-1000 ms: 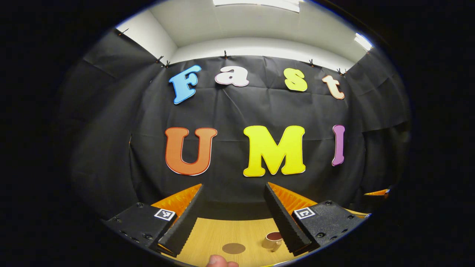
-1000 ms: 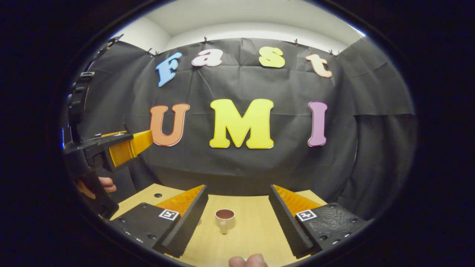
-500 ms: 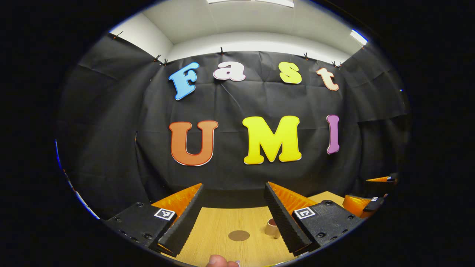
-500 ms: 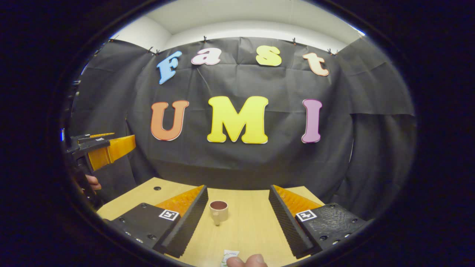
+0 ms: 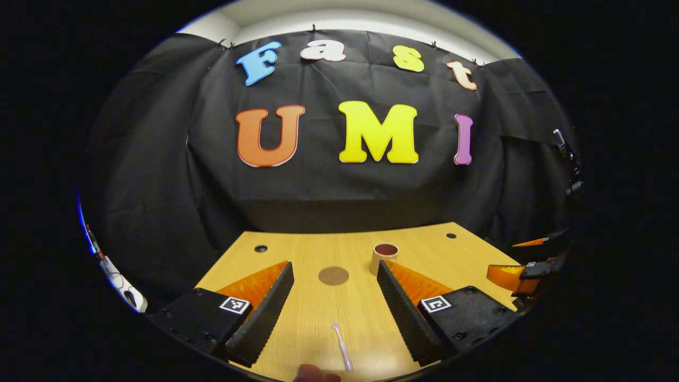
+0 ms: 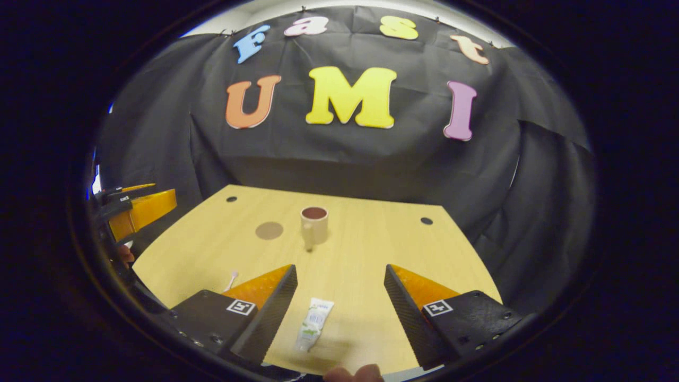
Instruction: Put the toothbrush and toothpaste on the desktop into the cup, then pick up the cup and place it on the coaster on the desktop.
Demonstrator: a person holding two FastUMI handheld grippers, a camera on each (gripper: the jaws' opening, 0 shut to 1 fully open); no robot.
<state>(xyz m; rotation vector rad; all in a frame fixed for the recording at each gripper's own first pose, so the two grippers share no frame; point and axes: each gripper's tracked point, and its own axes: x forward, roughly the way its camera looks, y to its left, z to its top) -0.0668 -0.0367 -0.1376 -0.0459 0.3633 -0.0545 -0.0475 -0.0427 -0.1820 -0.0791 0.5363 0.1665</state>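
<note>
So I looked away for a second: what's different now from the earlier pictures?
Both grippers tipped down toward the desktop, bringing the toothbrush ahead of the left gripper and the toothpaste ahead of the right gripper. Nothing was grasped; both stay open. Cup and coaster unmoved.

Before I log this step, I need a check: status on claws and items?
Left claw open above toothbrush. Right claw open over toothpaste. Cup upright, empty, beside coaster, not on it. Nothing in the way.
</note>
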